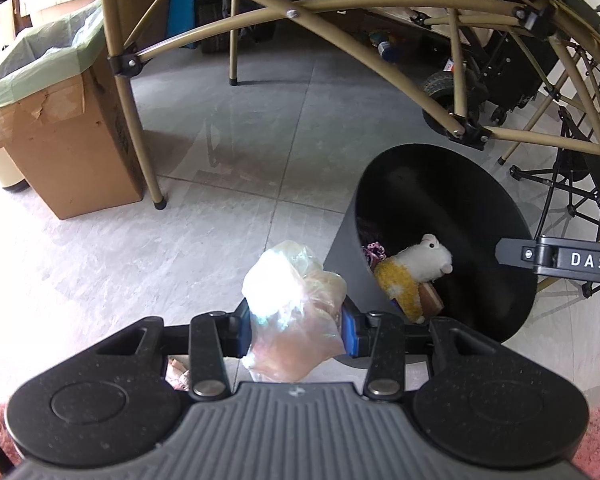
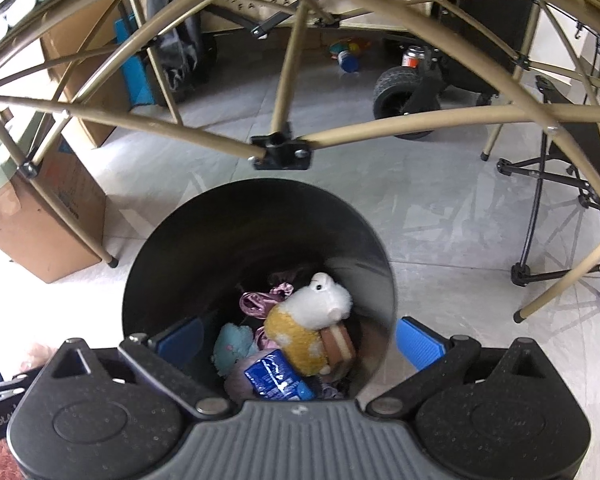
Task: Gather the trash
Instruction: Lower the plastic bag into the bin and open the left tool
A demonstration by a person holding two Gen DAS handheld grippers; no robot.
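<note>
Crinkled plastic bag [image 1: 296, 312] pinched in left hand-held gripper [image 1: 297, 330], round black bin [image 1: 452, 216] beside

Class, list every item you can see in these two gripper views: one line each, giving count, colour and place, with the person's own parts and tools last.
Bin: one, black, on the tiled floor below the right gripper.
Plush toy: one, white and yellow, inside the bin.
Packet: one, blue, in the bin beside the toy.
Fabric scraps: some, purple and pink, in the bin.
Plastic bag: one, clear and crumpled, between the left pads.
Cardboard box: one, brown with a green liner, at left.
Table frame: one, tan, above the bin.
Wheeled cart: one, black, at the back.
Left gripper: closed on the bag.
Right gripper: open and empty over the bin.
</note>
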